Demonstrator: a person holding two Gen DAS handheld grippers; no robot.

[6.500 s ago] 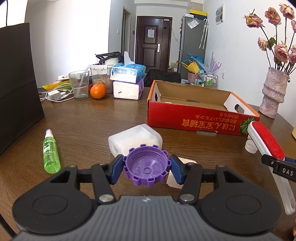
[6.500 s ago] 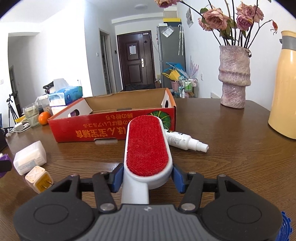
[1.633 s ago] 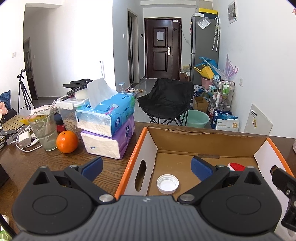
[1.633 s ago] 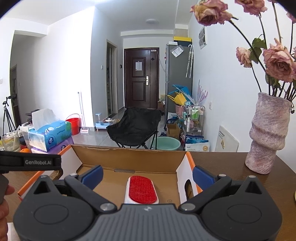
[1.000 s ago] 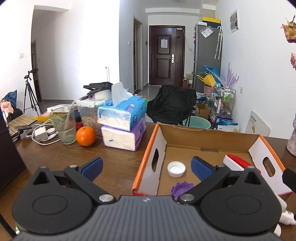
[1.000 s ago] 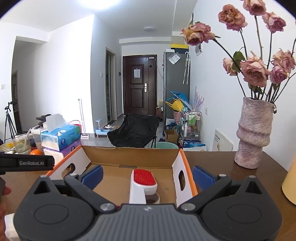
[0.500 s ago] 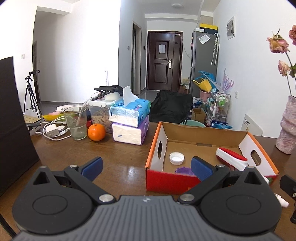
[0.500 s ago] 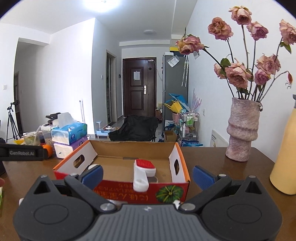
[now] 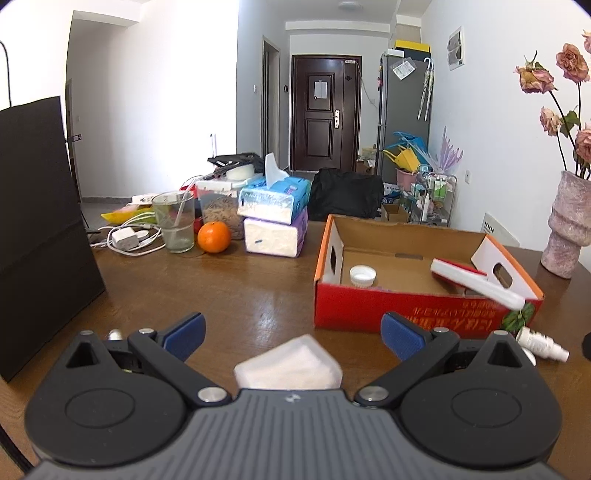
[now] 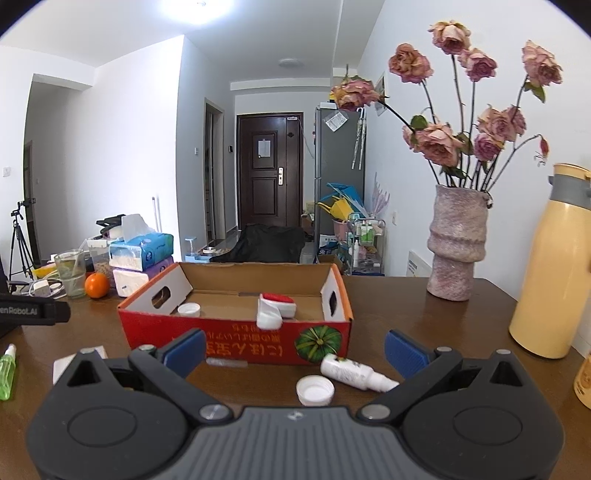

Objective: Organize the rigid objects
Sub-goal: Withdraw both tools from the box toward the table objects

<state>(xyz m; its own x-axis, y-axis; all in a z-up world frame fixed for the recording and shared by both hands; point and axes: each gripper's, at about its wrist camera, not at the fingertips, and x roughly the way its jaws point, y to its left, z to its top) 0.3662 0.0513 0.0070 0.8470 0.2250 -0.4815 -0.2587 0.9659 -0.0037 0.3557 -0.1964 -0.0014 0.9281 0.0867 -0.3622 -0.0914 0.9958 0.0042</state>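
left view: my left gripper (image 9: 291,334) is wide open, white box (image 9: 290,367) low in the middle, I should drop straight over it | right view: my right gripper (image 10: 293,349) is wide open, white cap (image 10: 315,389) and spray bottle (image 10: 354,373) low middle, red box (image 10: 236,341) behind

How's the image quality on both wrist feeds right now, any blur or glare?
Left wrist view: the white container between the tongs is soft and out of focus, and the wall at upper left is blown out. Right wrist view: sharper, ceiling light overexposed; fisheye bends the yellow flask.
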